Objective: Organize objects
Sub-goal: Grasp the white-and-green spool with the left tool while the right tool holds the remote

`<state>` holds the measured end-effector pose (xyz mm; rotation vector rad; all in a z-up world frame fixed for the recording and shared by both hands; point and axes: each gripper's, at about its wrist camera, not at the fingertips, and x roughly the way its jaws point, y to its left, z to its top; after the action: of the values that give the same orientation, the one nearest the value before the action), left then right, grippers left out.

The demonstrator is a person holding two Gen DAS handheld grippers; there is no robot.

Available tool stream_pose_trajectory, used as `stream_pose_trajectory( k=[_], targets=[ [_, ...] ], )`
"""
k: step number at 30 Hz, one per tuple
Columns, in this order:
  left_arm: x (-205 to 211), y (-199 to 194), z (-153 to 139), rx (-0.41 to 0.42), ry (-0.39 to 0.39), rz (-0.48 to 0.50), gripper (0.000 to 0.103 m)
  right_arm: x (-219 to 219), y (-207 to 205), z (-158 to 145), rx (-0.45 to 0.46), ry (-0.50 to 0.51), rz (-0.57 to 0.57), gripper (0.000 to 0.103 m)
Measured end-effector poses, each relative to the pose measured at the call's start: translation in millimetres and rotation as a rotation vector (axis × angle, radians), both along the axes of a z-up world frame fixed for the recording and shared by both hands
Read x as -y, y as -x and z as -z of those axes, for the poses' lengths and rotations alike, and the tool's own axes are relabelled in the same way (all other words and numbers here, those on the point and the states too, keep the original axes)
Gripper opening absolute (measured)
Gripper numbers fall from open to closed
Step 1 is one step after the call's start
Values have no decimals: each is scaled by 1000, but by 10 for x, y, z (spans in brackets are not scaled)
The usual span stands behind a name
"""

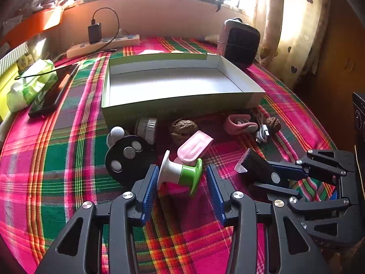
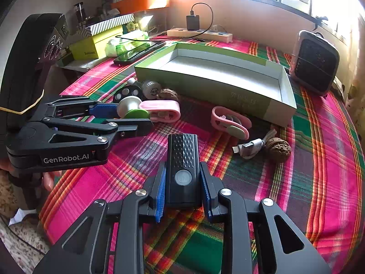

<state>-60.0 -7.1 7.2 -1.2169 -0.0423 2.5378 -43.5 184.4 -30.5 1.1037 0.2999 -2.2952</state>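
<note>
- The right gripper (image 2: 183, 189) is clamped on a black torch (image 2: 182, 157), both blue pads pressed to its sides, its round button facing up.
- The left gripper (image 1: 181, 182) stands wide, its blue pads either side of a white-and-green spool (image 1: 180, 174) lying on its side on the cloth (image 1: 57, 159); the left pad looks to touch the spool's white flange, the right pad is clear of the green end.
- Just behind the spool lies a pink clip (image 1: 195, 146), and left of it a black disc (image 1: 127, 157) with silver buttons.
- Further back, near the box (image 1: 178, 105), sit a white cap (image 1: 148, 126) and a walnut (image 1: 183, 127).
- Off to the right lie a second pink clip (image 2: 230, 123), a white cable (image 2: 249, 147) and another walnut (image 2: 279, 149), the cable touching that walnut.
- The open box is bare inside.
- Beyond it stand a small heater (image 2: 316, 62) and a power strip (image 2: 200, 34) by the wall.
</note>
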Motion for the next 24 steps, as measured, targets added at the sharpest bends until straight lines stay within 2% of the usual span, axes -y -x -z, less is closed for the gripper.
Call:
stream_pose_trajectory(
  k=[3, 11, 15, 24],
  targets=[
    [2, 18, 3, 13, -12, -14, 41, -5, 1, 0, 0, 1, 6, 28],
    [-48, -16, 2, 4, 34, -32, 41, -23, 1, 3, 5, 12, 27, 28],
    [-73, -27, 1, 0, 77, -49, 33, -37, 3, 1, 14, 31, 39, 28],
    [-76, -45, -5, 4, 82, -67, 33, -29, -4, 2, 8, 26, 53, 28]
  ],
)
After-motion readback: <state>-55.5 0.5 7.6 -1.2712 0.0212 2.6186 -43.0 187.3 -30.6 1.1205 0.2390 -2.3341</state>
